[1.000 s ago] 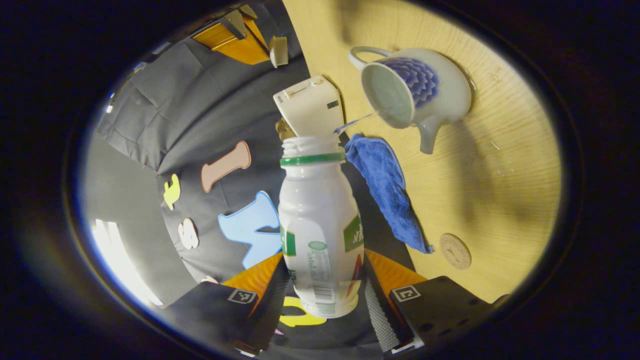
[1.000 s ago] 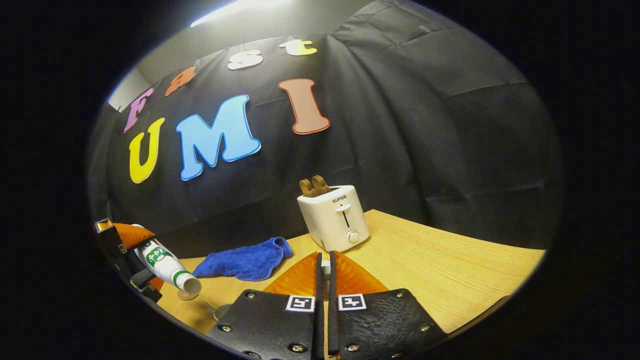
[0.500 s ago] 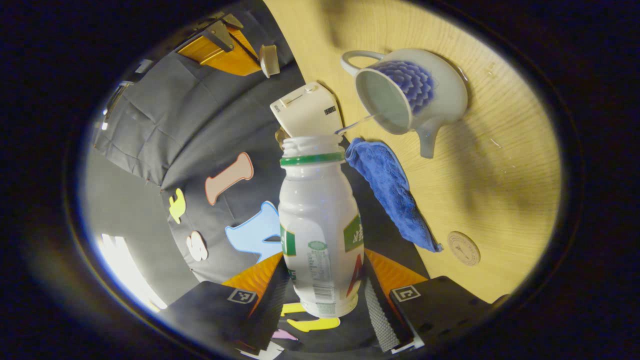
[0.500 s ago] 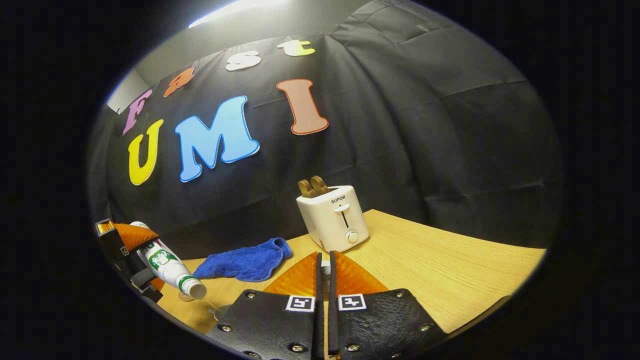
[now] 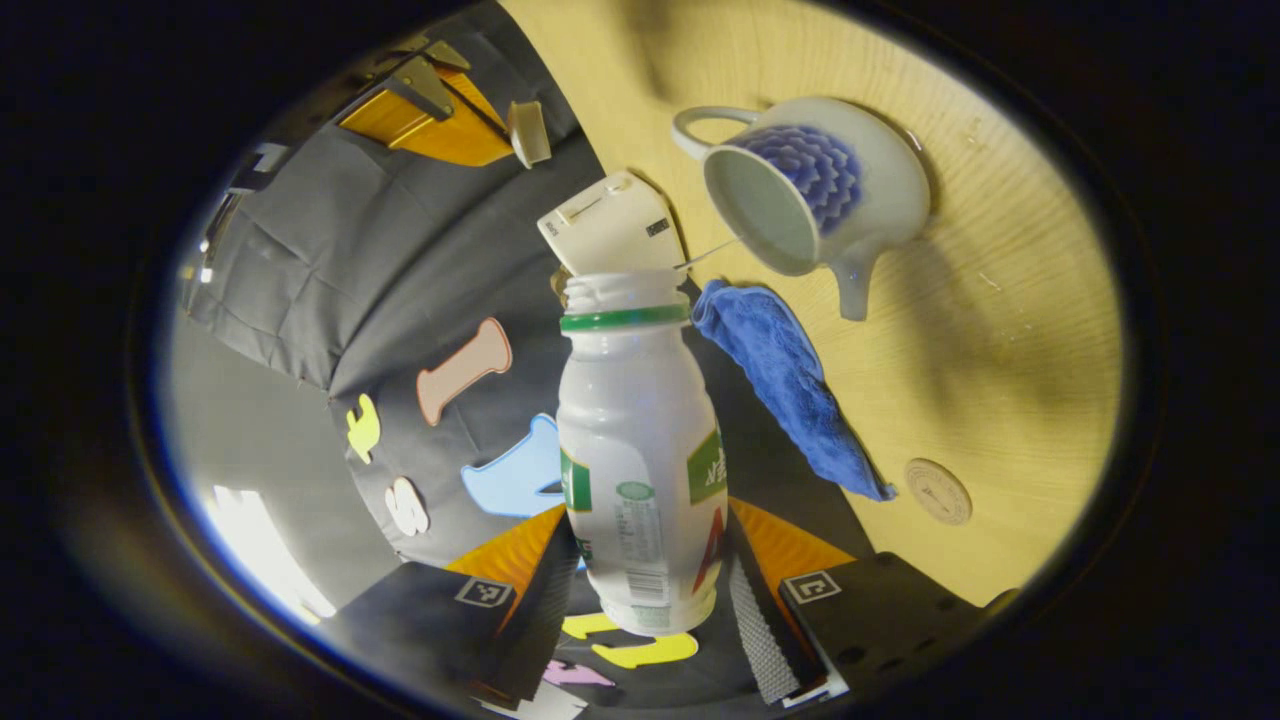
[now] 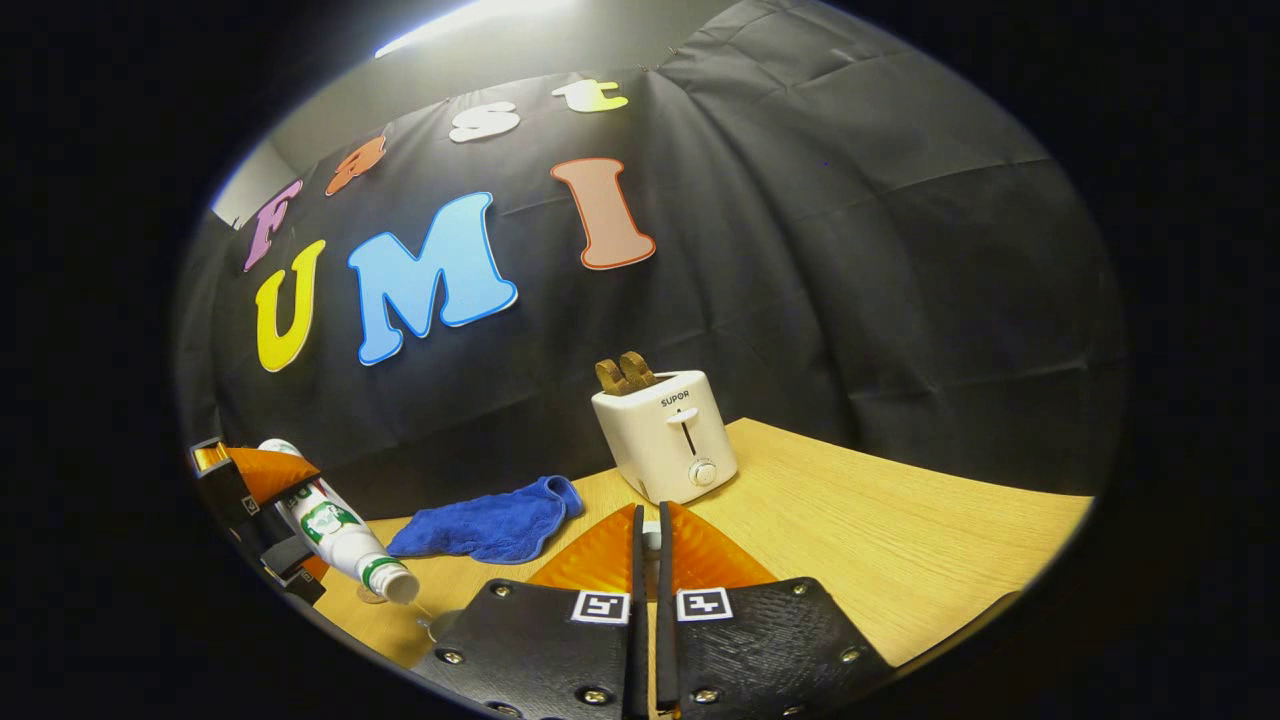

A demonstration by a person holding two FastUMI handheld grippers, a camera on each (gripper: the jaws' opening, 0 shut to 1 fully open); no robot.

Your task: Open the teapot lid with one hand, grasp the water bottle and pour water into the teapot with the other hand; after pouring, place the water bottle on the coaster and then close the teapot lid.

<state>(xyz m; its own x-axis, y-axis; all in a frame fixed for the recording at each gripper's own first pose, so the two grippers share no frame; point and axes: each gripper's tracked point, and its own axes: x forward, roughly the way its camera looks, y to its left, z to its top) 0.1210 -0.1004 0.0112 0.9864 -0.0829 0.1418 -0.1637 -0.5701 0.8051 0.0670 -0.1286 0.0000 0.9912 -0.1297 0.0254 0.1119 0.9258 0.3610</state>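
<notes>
My left gripper (image 5: 648, 535) is shut on a white water bottle (image 5: 638, 440) with a green neck ring and no cap. The bottle is tipped, and a thin stream of water runs from its mouth into the open white teapot (image 5: 812, 190) with a blue pattern. In the left gripper view my right gripper (image 5: 440, 105) hangs above the table with the teapot lid (image 5: 527, 132) at its tips. In the right gripper view my right gripper (image 6: 650, 528) is shut, the tilted bottle (image 6: 340, 545) is low on the left, and a sliver of the teapot's rim (image 6: 435, 626) shows below it. A round coaster (image 5: 938, 491) lies on the table.
A blue cloth (image 5: 790, 390) lies between the teapot and the coaster, also seen behind my right fingers as the blue cloth (image 6: 490, 522). A white toaster (image 6: 665, 445) with toast stands at the back of the wooden table (image 6: 900, 550), near the black wall.
The bottle has tipped slightly further and the stream keeps running into the teapot. The left gripper view has drifted a little; the right gripper holds still.
</notes>
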